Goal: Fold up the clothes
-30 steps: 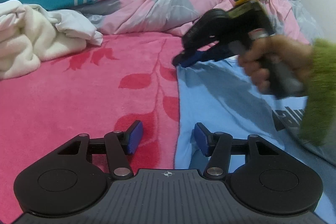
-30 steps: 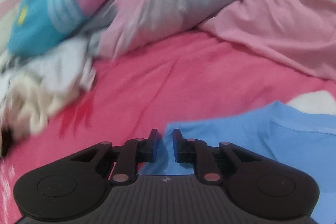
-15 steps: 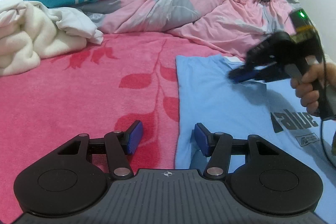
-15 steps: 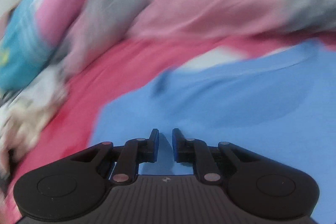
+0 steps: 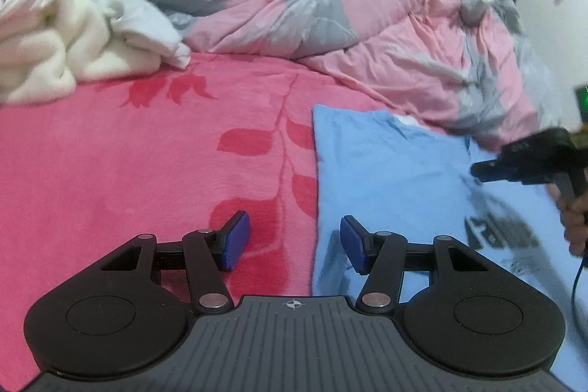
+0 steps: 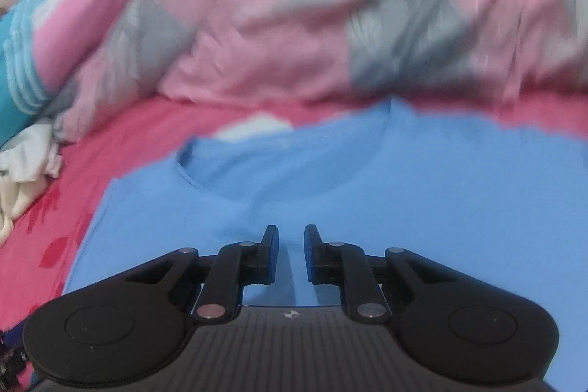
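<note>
the blue t-shirt [image 5: 389, 171] lies flat on the pink blanket [image 5: 147, 164]. my left gripper [image 5: 294, 241] stands half-wide over its left edge, gripping nothing. my right gripper [image 6: 290, 252] hovers above the shirt, narrow gap, empty.

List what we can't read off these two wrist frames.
- blue T-shirt: its lower part is hidden by the left claw body and cut by the frame edge, left wrist view.
- Shirt print: motion-blurred, illegible.
- right claw: blurred at the left view's right edge; the hand is cropped.
- quilt: smeared by motion, right wrist view.
</note>
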Demonstrator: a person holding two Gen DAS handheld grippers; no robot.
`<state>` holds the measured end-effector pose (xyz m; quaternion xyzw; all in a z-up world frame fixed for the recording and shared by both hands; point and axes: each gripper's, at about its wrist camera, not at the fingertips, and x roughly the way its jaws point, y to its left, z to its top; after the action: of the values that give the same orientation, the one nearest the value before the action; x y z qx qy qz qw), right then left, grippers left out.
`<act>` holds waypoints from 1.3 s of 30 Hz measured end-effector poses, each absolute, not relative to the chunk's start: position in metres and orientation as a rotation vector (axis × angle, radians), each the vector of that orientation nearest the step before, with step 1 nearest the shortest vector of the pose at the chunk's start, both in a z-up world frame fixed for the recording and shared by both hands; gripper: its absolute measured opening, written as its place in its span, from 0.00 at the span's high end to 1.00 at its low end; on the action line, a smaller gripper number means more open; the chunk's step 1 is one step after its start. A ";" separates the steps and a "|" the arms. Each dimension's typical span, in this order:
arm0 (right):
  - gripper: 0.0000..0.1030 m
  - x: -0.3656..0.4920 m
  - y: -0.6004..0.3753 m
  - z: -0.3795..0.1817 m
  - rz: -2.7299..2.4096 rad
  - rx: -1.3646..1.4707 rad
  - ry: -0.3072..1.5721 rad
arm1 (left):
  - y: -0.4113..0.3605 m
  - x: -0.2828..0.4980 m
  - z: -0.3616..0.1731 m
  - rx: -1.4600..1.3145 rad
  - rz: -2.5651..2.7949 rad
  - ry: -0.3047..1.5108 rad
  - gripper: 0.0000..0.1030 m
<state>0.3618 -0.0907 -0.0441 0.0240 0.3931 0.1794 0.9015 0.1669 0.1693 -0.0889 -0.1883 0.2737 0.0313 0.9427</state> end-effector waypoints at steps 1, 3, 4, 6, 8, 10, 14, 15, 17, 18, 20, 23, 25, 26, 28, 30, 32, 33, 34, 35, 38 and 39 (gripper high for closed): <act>0.84 0.353 -0.083 -0.040 0.434 0.037 0.808 | 0.170 0.168 -0.089 -0.392 0.062 0.559 0.47; 0.84 0.336 -0.067 -0.033 0.560 0.014 0.802 | 0.171 0.169 -0.089 -0.399 0.061 0.560 0.47; 0.84 0.330 -0.057 -0.035 0.630 0.008 0.818 | 0.170 0.169 -0.089 -0.398 0.061 0.560 0.47; 0.83 0.313 -0.038 -0.045 0.751 -0.040 0.861 | 0.169 0.168 -0.089 -0.394 0.062 0.559 0.47; 0.83 0.295 -0.023 -0.060 0.787 -0.144 0.916 | 0.170 0.168 -0.090 -0.405 0.057 0.558 0.47; 0.83 0.278 -0.023 -0.063 0.764 -0.217 0.919 | 0.172 0.168 -0.090 -0.414 0.054 0.558 0.47; 0.83 0.254 -0.023 -0.045 0.719 -0.267 0.866 | 0.173 0.169 -0.090 -0.416 0.053 0.561 0.47; 0.83 0.250 -0.020 -0.042 0.739 -0.267 0.845 | 0.173 0.169 -0.090 -0.413 0.054 0.561 0.47; 0.83 0.243 -0.008 -0.039 0.796 -0.273 0.826 | 0.173 0.169 -0.090 -0.410 0.054 0.561 0.47; 0.83 0.240 0.000 -0.043 0.816 -0.294 0.830 | 0.173 0.169 -0.090 -0.411 0.053 0.560 0.47; 0.83 0.233 0.007 -0.052 0.821 -0.333 0.869 | 0.175 0.168 -0.091 -0.416 0.049 0.559 0.47; 0.83 0.213 -0.019 -0.048 0.782 -0.306 0.898 | 0.176 0.168 -0.091 -0.418 0.045 0.558 0.47; 0.83 0.195 -0.048 -0.035 0.747 -0.266 0.906 | 0.176 0.168 -0.091 -0.413 0.046 0.557 0.47; 0.83 0.184 -0.066 -0.027 0.721 -0.242 0.898 | 0.175 0.168 -0.091 -0.407 0.048 0.557 0.47; 0.83 0.160 -0.107 -0.009 0.655 -0.181 0.873 | 0.173 0.167 -0.091 -0.396 0.052 0.557 0.47; 0.83 0.134 -0.149 0.006 0.581 -0.091 0.841 | 0.172 0.167 -0.091 -0.387 0.055 0.556 0.47; 0.78 0.109 -0.183 0.016 0.508 -0.010 0.809 | 0.170 0.167 -0.091 -0.377 0.059 0.555 0.47; 0.72 0.097 -0.198 0.019 0.473 0.028 0.793 | 0.169 0.167 -0.091 -0.371 0.060 0.555 0.46; 0.67 0.085 -0.211 0.021 0.438 0.063 0.778 | 0.168 0.168 -0.091 -0.367 0.059 0.555 0.46; 0.66 0.077 -0.222 0.020 0.410 0.091 0.768 | 0.167 0.168 -0.091 -0.362 0.058 0.555 0.43; 0.63 0.057 -0.252 0.013 0.364 0.196 0.747 | 0.164 0.170 -0.090 -0.344 0.042 0.560 0.36; 0.61 0.054 -0.261 0.009 0.357 0.236 0.742 | 0.163 0.171 -0.090 -0.337 0.042 0.564 0.36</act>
<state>0.0539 -0.2614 0.0095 0.1145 0.3597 0.1729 0.9097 0.1706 0.1626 -0.0899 -0.1657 0.2769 0.0206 0.9463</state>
